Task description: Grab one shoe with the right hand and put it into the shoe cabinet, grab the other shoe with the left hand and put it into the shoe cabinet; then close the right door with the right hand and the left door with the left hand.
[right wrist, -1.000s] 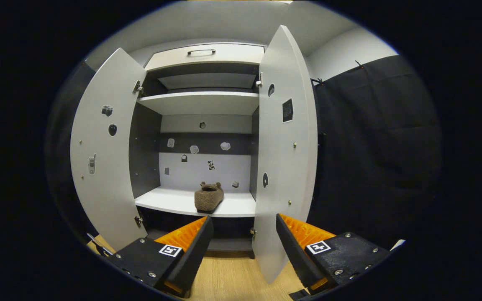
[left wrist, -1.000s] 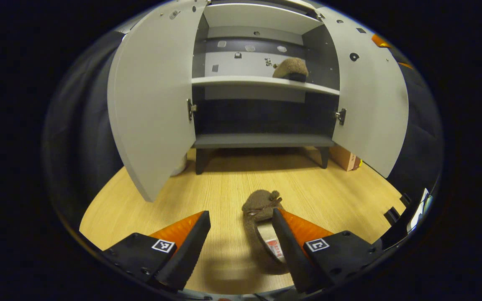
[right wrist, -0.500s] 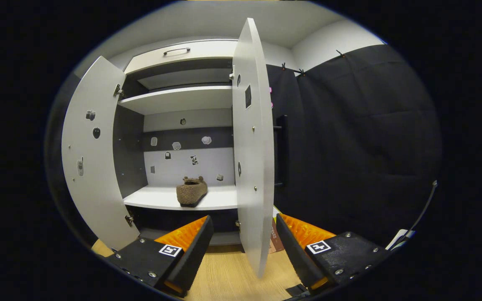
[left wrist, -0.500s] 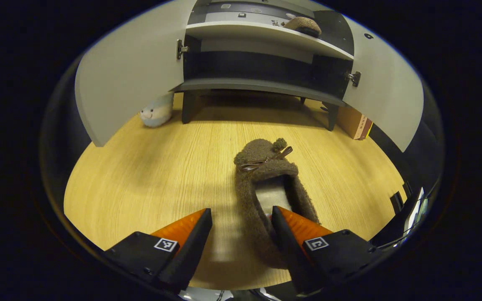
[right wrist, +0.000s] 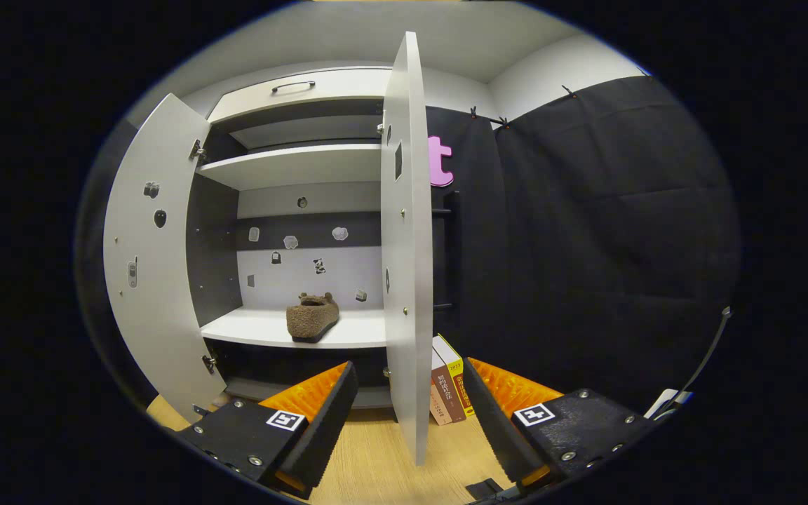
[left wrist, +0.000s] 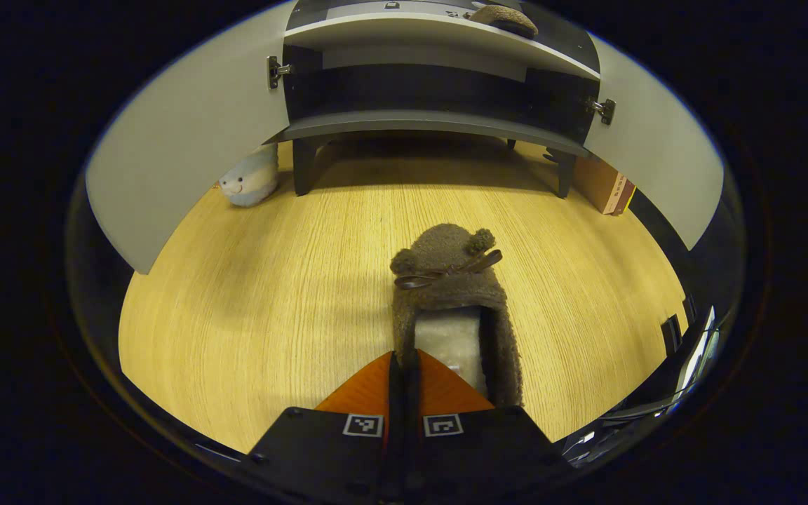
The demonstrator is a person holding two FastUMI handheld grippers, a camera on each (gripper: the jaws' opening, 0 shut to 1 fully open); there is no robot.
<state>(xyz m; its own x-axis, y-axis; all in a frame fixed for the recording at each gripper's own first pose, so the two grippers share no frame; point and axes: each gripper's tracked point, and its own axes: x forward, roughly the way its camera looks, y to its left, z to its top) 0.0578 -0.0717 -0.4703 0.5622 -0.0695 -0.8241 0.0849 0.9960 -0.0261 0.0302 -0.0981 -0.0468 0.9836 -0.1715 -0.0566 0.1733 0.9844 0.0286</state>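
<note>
Pinching slipper (left wrist: 449, 294) wall: left gripper (left wrist: 404, 365) | right gripper (right wrist: 404, 400) apart | book (right wrist: 449, 389) text unreadable

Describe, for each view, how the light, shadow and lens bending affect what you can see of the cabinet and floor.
Left gripper view: warm yellow light on the wooden floor, a dark shadow under the cabinet, and both open doors bowed by the fisheye; the slipper is sharp. Right gripper view: cooler, even light; the right door is seen nearly edge-on and curved, and the shelf is bright against the dim lower compartment.
</note>
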